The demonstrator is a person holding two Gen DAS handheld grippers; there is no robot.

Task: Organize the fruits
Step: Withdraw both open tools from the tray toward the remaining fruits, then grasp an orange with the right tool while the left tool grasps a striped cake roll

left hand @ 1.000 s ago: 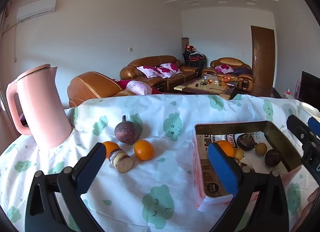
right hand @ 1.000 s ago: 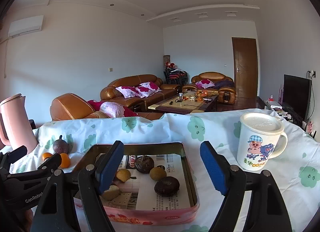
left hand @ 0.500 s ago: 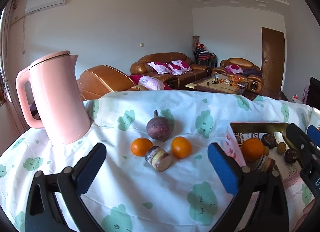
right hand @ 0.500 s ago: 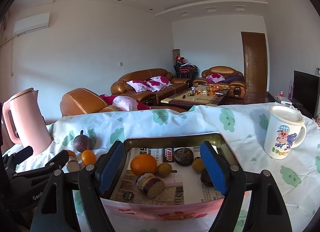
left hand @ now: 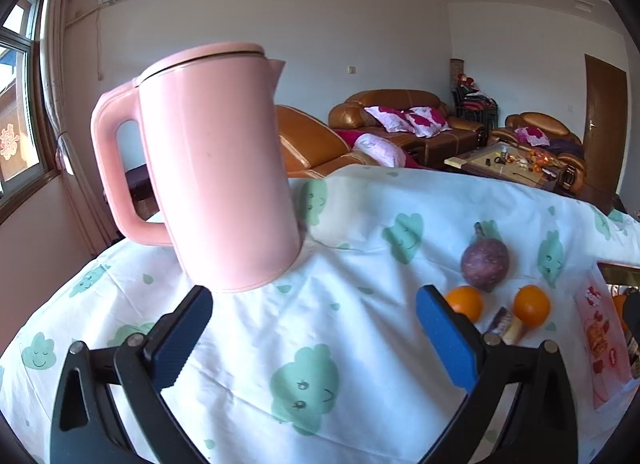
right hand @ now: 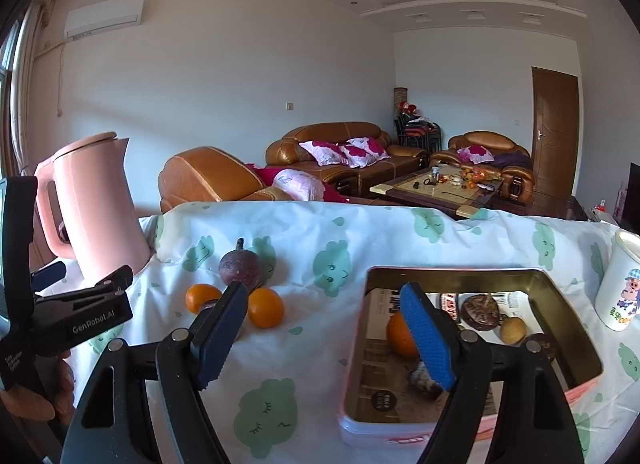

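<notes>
Moved: my left gripper (left hand: 314,328) has swung left, gaping empty before the pink plastic kettle (left hand: 216,176). My right gripper (right hand: 324,328), likewise unclenched, hovers between loose oranges (right hand: 265,307) and the pink rectangular tin (right hand: 472,424) collecting fruit.

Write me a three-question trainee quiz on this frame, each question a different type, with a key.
1. True or false: the left claw is shut on an orange.
2. How many oranges lie on the cloth outside the tin?
3. Which stands nearest the purple fruit? A. kettle B. mug C. oranges

Key: 1. False; both claws, the right claw too, are open and empty. 2. Two. 3. C.
</notes>
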